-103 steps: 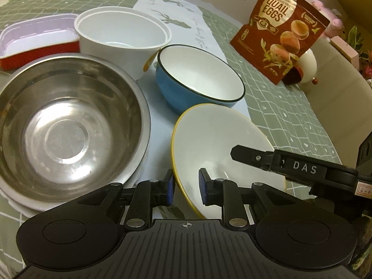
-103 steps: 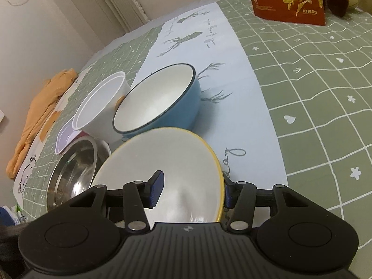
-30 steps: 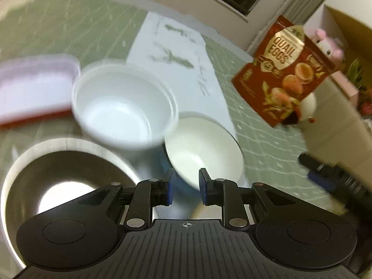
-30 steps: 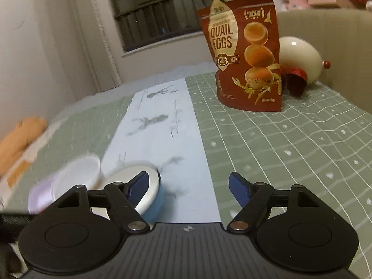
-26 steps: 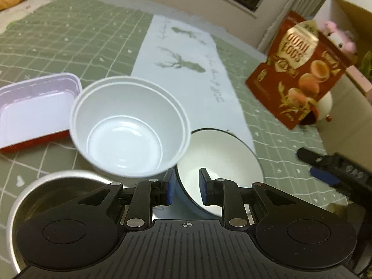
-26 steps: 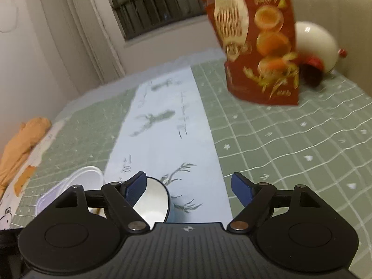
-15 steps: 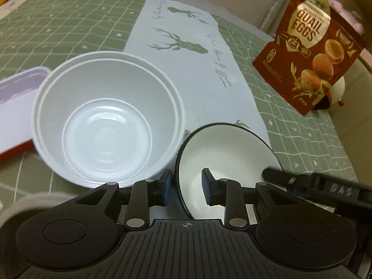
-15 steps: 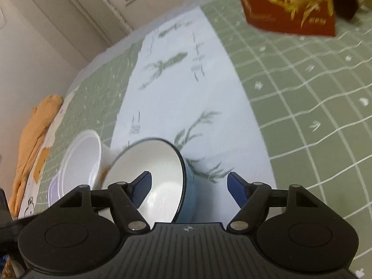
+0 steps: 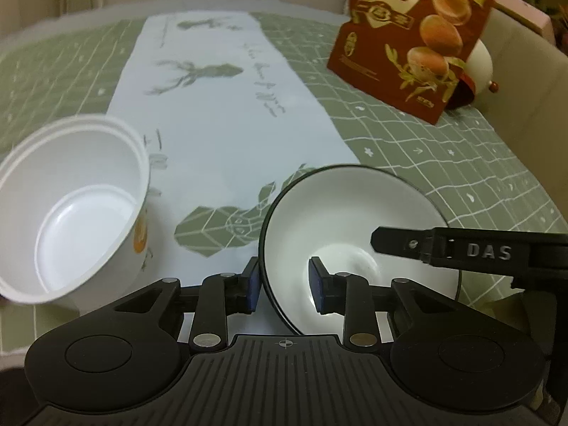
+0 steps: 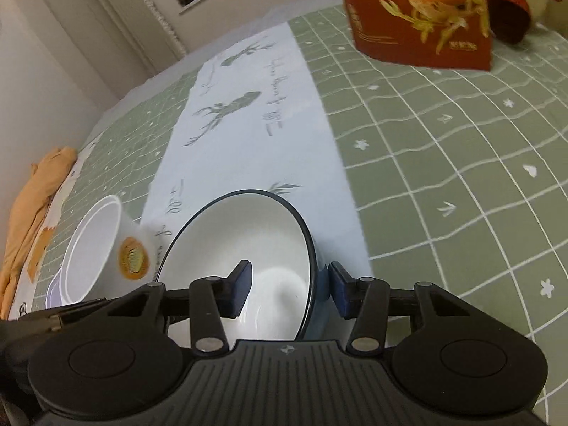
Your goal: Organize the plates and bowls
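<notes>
Both empty: blue bowl (image 10: 248, 248), its rim straddled by right gripper (image 10: 289, 289) and left gripper (image 9: 284, 282), and white cup (image 9: 71, 209).

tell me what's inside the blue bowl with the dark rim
No food or dish shows inside the blue bowl, only its white interior. One finger of each tool reaches in over the rim: left tool, right tool. They hide part of the bottom.

Green tablecloth (image 9: 443, 163) — bowls (image 9: 355, 220), snack bag (image 9: 415, 35)
</notes>
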